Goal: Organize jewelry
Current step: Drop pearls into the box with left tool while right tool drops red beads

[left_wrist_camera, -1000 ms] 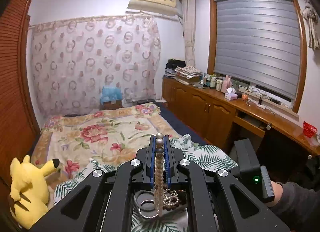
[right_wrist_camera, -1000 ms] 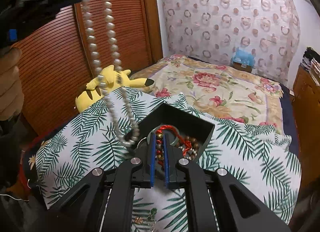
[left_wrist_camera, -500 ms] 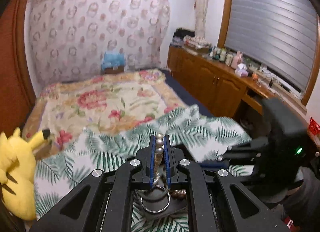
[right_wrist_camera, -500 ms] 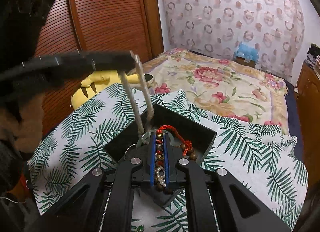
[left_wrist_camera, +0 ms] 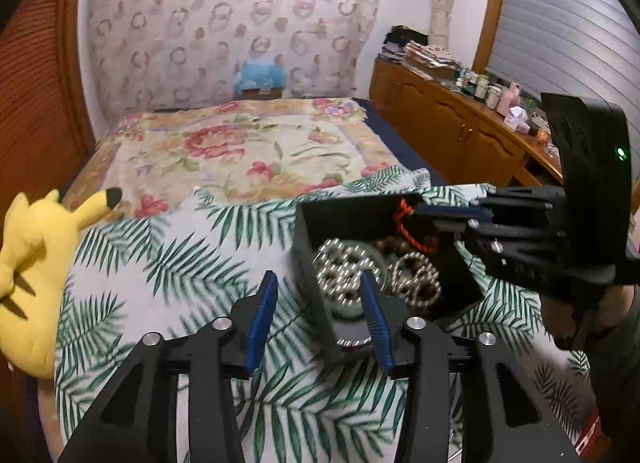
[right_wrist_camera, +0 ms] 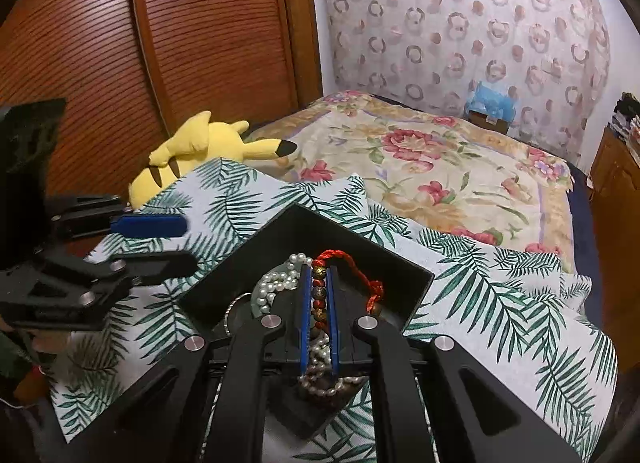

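Observation:
A black open box (left_wrist_camera: pixel 308 241) (right_wrist_camera: pixel 304 229) sits on the palm-leaf cloth. A pearl necklace (left_wrist_camera: pixel 346 269) (right_wrist_camera: pixel 276 285) lies coiled inside it with other beads. My left gripper (left_wrist_camera: pixel 318 293) is open and empty, just left of and above the box's near corner; it also shows in the right wrist view (right_wrist_camera: pixel 172 241). My right gripper (right_wrist_camera: pixel 319 295) is over the box, shut on a red-corded bead bracelet (right_wrist_camera: pixel 319 292), whose red cord (left_wrist_camera: pixel 402 215) shows at the fingertips in the left wrist view.
The palm-leaf cloth (left_wrist_camera: pixel 180 263) covers the near end of a floral bed (left_wrist_camera: pixel 240 151). A yellow plush toy (left_wrist_camera: pixel 36 263) (right_wrist_camera: pixel 200 147) lies at the cloth's left edge. Wooden cabinets (left_wrist_camera: pixel 448 131) stand along the right wall, a slatted wardrobe (right_wrist_camera: pixel 160 43) on the left.
My left gripper came down, opened and let the pearl necklace fall into the box, then drew back left. My right gripper stays shut on the bracelet over the box.

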A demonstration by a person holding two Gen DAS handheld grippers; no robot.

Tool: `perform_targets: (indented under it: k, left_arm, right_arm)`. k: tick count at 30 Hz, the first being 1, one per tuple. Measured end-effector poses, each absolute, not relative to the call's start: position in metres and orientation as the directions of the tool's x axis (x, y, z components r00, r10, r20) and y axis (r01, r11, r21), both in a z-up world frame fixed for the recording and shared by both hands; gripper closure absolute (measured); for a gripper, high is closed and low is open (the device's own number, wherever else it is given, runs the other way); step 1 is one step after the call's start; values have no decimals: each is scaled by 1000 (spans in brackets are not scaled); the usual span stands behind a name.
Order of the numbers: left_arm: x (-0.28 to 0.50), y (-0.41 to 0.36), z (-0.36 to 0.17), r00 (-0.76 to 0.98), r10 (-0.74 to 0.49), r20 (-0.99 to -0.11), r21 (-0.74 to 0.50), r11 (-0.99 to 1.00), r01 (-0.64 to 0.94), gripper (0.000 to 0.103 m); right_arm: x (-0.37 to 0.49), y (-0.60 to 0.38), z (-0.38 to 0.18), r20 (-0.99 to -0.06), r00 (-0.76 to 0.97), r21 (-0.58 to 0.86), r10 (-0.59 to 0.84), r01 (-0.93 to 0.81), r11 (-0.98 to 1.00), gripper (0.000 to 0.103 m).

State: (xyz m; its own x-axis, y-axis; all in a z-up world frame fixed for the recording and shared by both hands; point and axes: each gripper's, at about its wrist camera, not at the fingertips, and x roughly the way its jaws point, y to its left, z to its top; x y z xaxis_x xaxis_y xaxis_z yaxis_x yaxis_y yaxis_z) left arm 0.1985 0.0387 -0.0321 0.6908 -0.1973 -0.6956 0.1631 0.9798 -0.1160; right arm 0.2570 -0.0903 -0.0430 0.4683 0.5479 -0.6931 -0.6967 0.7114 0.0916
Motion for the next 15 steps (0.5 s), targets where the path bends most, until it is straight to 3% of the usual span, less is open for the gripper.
perform_targets:
  k: [5, 9, 15]
  left_arm:
    - [188, 42, -35, 693, -167, -702, -94, 985, 142, 43]
    - [184, 45, -35, 694, -160, -702, -90, 987, 137, 40]
    - [178, 45, -36, 693, -152, -705, -81, 988, 134, 34]
  right_arm:
    - [262, -83, -50, -706, 467, 84, 533, -691, 717, 94]
    - [260, -84, -49, -699, 480, 85, 529, -679, 729, 74]
    - [249, -97, -41, -681, 508, 86, 527, -660, 747, 74]
